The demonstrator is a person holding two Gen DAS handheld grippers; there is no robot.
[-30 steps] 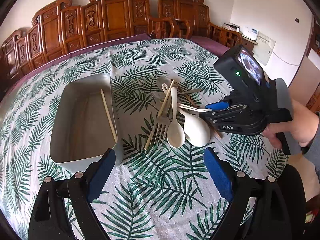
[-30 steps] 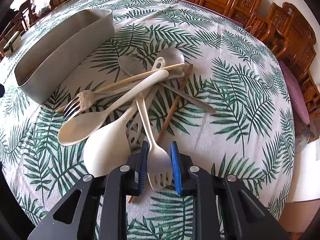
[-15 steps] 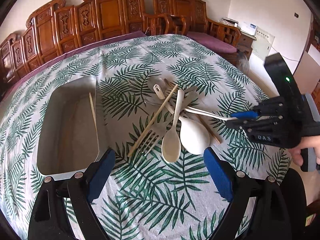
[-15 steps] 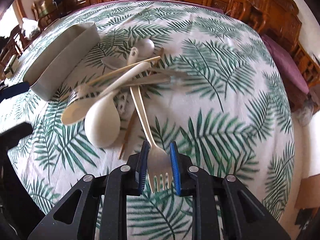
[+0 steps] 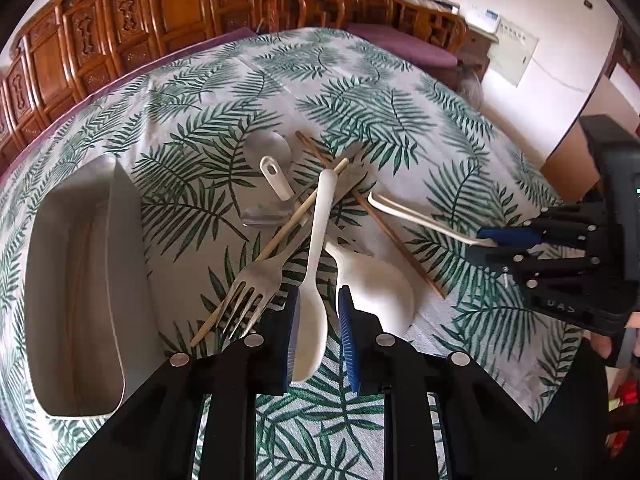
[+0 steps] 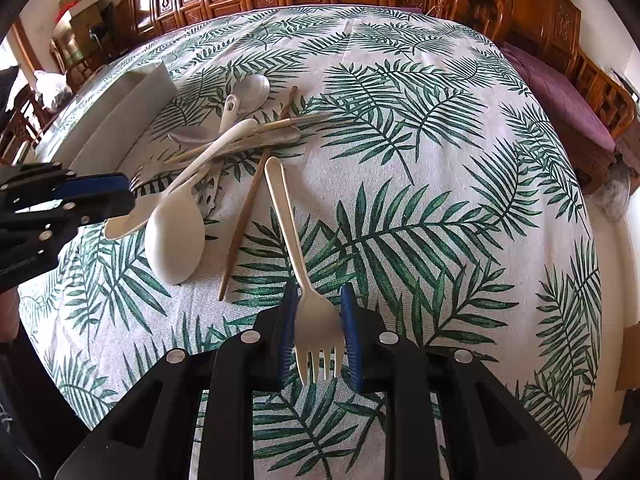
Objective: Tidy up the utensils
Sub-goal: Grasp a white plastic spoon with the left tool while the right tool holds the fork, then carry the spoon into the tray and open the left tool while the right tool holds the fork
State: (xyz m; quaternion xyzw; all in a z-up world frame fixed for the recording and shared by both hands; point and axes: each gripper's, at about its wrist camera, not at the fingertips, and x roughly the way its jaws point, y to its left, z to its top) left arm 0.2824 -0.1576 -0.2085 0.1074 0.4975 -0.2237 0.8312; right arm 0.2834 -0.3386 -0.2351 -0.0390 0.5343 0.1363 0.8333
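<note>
A pile of utensils lies mid-table on the leaf-print cloth. My left gripper (image 5: 320,292) is closing its jaws on the bowl of a cream spoon (image 5: 320,220). The spoon's handle still rests across the pile. My right gripper (image 6: 318,292) is shut on the head of a cream fork (image 6: 316,328). That fork has been drawn clear of the pile, and its handle points back toward it. A grey tray (image 5: 128,240) stands left of the pile. In the pile are a metal fork (image 5: 252,288), a large cream spoon (image 5: 380,280), a metal spoon (image 5: 268,148) and chopsticks (image 5: 396,240).
Carved wooden chairs (image 5: 180,12) line the far side of the round table. A purple cushion (image 6: 560,96) lies on the bench at its right. In the left wrist view the right gripper (image 5: 492,240) and a hand sit at the right edge, near the table's rim.
The left gripper came down onto the pile and its jaws went from wide apart to narrow around the cream spoon's bowl. The right gripper pulled the cream fork out of the pile.
</note>
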